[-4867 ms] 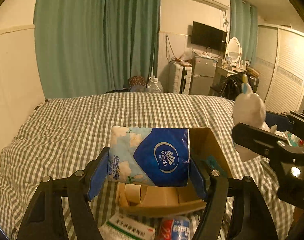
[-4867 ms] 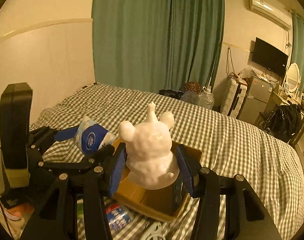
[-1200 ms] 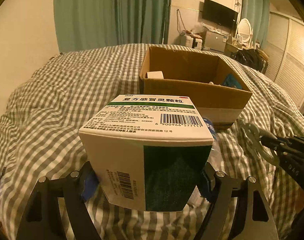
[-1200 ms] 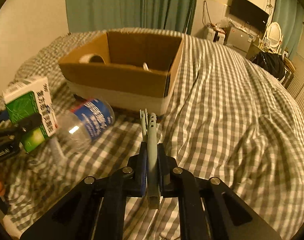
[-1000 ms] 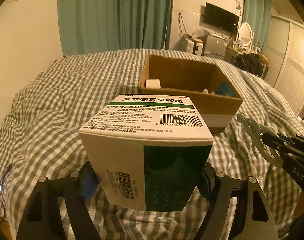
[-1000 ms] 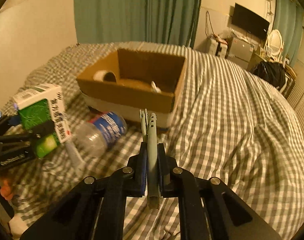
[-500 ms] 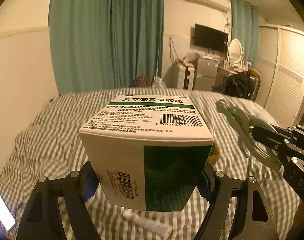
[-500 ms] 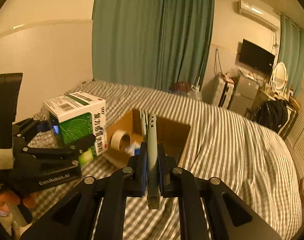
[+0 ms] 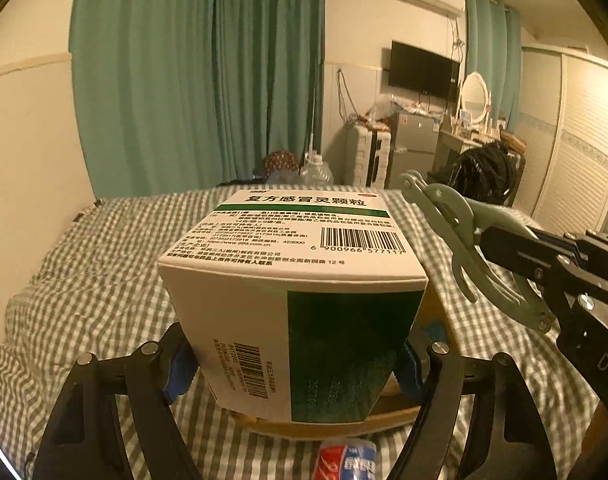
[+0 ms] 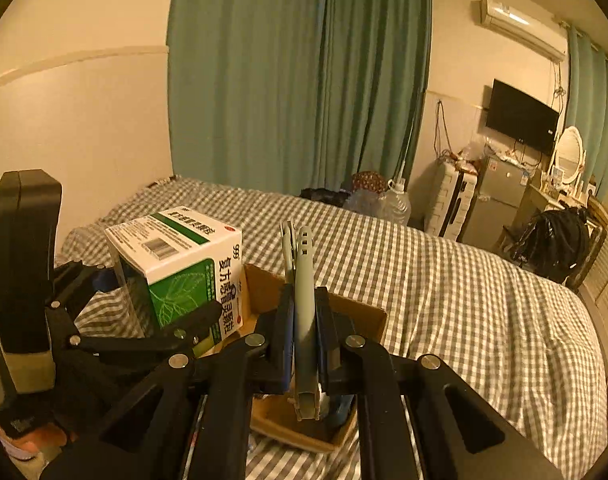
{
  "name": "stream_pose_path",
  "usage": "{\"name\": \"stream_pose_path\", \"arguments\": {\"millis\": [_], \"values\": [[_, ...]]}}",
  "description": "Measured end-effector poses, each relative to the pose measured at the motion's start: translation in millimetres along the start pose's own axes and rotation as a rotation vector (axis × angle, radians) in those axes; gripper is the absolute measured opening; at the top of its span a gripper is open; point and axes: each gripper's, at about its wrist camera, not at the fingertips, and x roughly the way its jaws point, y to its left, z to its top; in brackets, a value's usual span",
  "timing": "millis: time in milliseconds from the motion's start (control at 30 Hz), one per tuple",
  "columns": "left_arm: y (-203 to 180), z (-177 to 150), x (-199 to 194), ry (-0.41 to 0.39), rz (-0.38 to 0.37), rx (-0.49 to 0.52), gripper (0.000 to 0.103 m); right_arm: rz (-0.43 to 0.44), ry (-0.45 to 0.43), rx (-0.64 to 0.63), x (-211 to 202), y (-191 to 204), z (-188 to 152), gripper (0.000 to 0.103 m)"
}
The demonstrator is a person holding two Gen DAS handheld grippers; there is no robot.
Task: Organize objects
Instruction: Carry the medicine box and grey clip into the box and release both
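Gripping a white and green medicine box (image 9: 291, 304), the left tongs (image 9: 291, 364) have their blue pads pressed to the box's two sides, so the box fills the middle of the left wrist view with its barcoded face turned up. From the right wrist view the same box (image 10: 179, 268) sits at about 9 o'clock, held above the near left corner of the open cardboard box (image 10: 360, 312).

The right tongs (image 10: 301, 332) are narrowed down on a pair of grey pliers (image 10: 301, 300), which stand on edge between the pads with the nose pointing away toward 12 o'clock. In the left wrist view those pliers (image 9: 460, 236) come in from 3 o'clock, nose aimed toward 10 o'clock, just beside the medicine box but apart from it.

The cardboard box (image 9: 432, 312) rests on the bed (image 9: 103, 264), which has a grey and white checked cover, and lies directly beneath both held things; only its brown rim shows past the medicine box. A plastic bottle (image 9: 348, 460) with a red and blue label lies on the cover at 6 o'clock, just in front of the cardboard box. Green curtains (image 9: 207, 72) hang behind the bed at 12 o'clock.
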Motion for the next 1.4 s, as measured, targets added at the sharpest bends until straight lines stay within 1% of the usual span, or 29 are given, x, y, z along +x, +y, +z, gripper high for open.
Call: {"name": "stream_pose_path", "arguments": {"millis": [167, 267, 433, 533, 633, 800, 867, 900, 933, 967, 1100, 1167, 1233, 1300, 1400], "values": [[-2, -7, 42, 0.055, -0.001, 0.000, 0.081, 0.009, 0.064, 0.022, 51, -13, -8, 0.008], [-5, -14, 63, 0.085, -0.001, 0.014, 0.081, 0.025, 0.102, 0.044, 75, -22, -18, 0.008], [-13, -27, 83, 0.119, -0.003, 0.044, 0.081, 0.053, 0.164, 0.079, 105, -32, -38, 0.008], [-18, -32, 88, 0.121, -0.001, 0.059, 0.081, 0.065, 0.191, 0.094, 111, -37, -50, 0.009], [-22, -34, 86, 0.117, 0.000, 0.081, 0.081, 0.076, 0.192, 0.116, 110, -44, -54, 0.009], [-22, -32, 82, 0.130, -0.015, 0.046, 0.086, 0.079, 0.162, 0.139, 96, -50, -50, 0.010], [-22, -29, 76, 0.133, -0.019, 0.030, 0.087, 0.069, 0.142, 0.144, 85, -51, -45, 0.022], [-22, -28, 72, 0.130, -0.014, 0.026, 0.087, 0.060, 0.130, 0.149, 78, -52, -42, 0.038], [-22, -27, 67, 0.126, -0.006, 0.024, 0.089, 0.053, 0.116, 0.155, 70, -53, -39, 0.049], [-21, -26, 62, 0.124, 0.000, 0.024, 0.092, 0.047, 0.099, 0.161, 62, -55, -36, 0.050], [-19, -17, 30, 0.089, 0.024, 0.023, 0.092, 0.039, 0.060, 0.158, 27, -55, -27, 0.052], [-17, -13, 13, 0.067, 0.036, 0.016, 0.095, 0.029, 0.034, 0.153, 6, -54, -23, 0.057], [-13, -8, -10, 0.029, 0.049, 0.005, 0.097, 0.020, 0.008, 0.150, -17, -51, -21, 0.064], [-8, -5, -33, -0.004, 0.063, -0.012, 0.098, 0.012, -0.008, 0.143, -36, -49, -18, 0.066], [2, -6, -61, -0.038, 0.081, -0.036, 0.099, -0.004, -0.029, 0.129, -67, -41, -22, 0.073]]}}
